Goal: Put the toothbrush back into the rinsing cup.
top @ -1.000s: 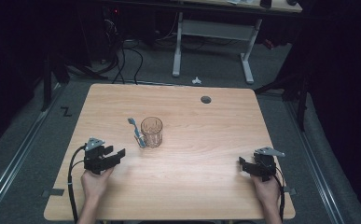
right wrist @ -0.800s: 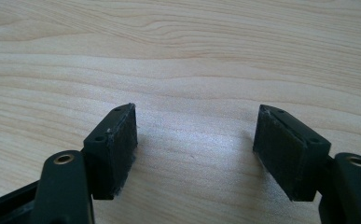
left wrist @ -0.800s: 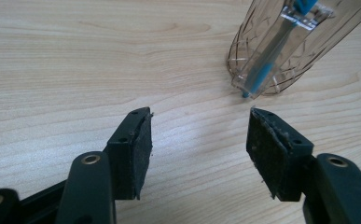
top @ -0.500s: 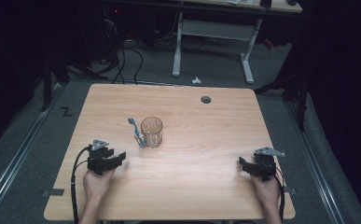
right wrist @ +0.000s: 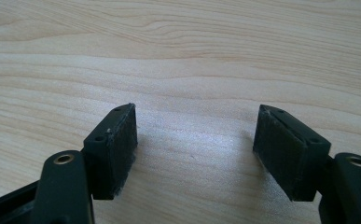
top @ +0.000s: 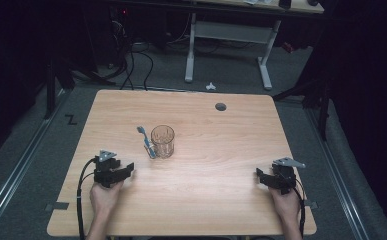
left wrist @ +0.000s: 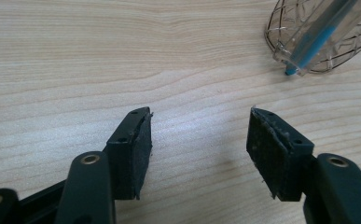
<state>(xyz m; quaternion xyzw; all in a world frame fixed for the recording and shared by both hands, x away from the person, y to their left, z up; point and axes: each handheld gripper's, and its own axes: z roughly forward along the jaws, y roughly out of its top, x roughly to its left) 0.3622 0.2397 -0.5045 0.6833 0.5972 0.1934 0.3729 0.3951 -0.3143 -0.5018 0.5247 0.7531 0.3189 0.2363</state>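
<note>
A clear patterned glass (top: 162, 141) stands upright near the middle of the wooden table (top: 216, 145). A blue toothbrush (top: 146, 142) lies on the table just to its left, touching or nearly touching it. In the left gripper view the glass (left wrist: 322, 35) is at the top right with the toothbrush (left wrist: 315, 42) seen through it. My left gripper (top: 126, 169) (left wrist: 199, 135) rests low at the near left, short of the glass, open; its jaws have just been opening a little, with nothing between them. My right gripper (top: 260, 176) (right wrist: 194, 135) sits at the near right, open over bare wood.
A dark round cable hole (top: 220, 106) is in the table's far right part. Beyond the table stand a white desk frame (top: 228, 50) and floor cables (top: 131, 60). A small white object (top: 210, 86) lies on the floor behind the far edge.
The left gripper has shifted very slightly toward the near edge. The right gripper, the glass and the toothbrush have not moved.
</note>
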